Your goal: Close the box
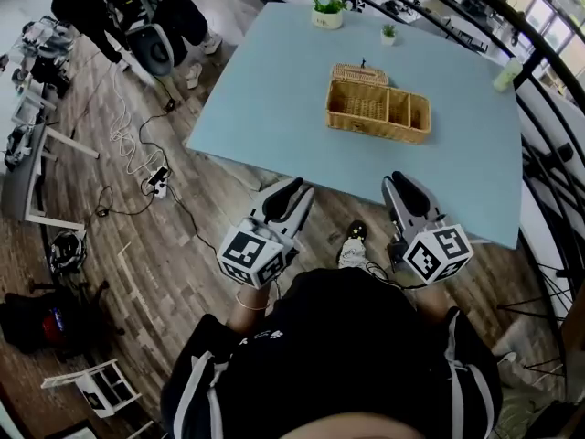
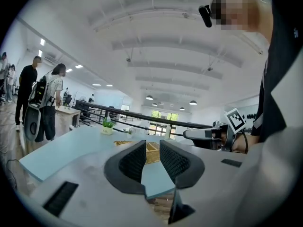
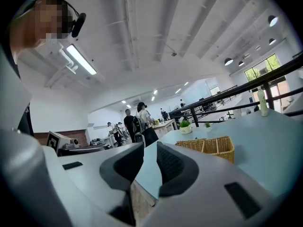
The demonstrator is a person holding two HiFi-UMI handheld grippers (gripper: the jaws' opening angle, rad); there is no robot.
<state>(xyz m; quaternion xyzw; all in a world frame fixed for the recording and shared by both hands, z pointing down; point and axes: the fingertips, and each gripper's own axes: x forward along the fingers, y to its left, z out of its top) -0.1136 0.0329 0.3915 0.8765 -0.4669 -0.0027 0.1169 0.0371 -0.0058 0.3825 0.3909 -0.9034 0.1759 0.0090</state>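
Held near the table's near edge, the white plastic left gripper (image 1: 294,188) and right gripper (image 1: 395,181) are shown with ribbed black jaws slightly parted, nothing between them. Farther off, a rectangular woven wicker box (image 1: 377,110), partitioned, lid (image 1: 359,73) folded back, is set on the smooth pale-blue table (image 1: 274,90) above wood-plank flooring (image 1: 137,245).

The table (image 1: 274,90) is looking pale blue all over. The box (image 1: 377,111) is showing a yellow-brown woven pattern. The left gripper (image 1: 297,187) and the right gripper (image 1: 395,179) are looking white and dark grey, each wearing black and white squares. The floor (image 1: 183,245) is showing brown wood planks. The plant (image 1: 327,1) is looking green in a white pot (image 1: 326,19).
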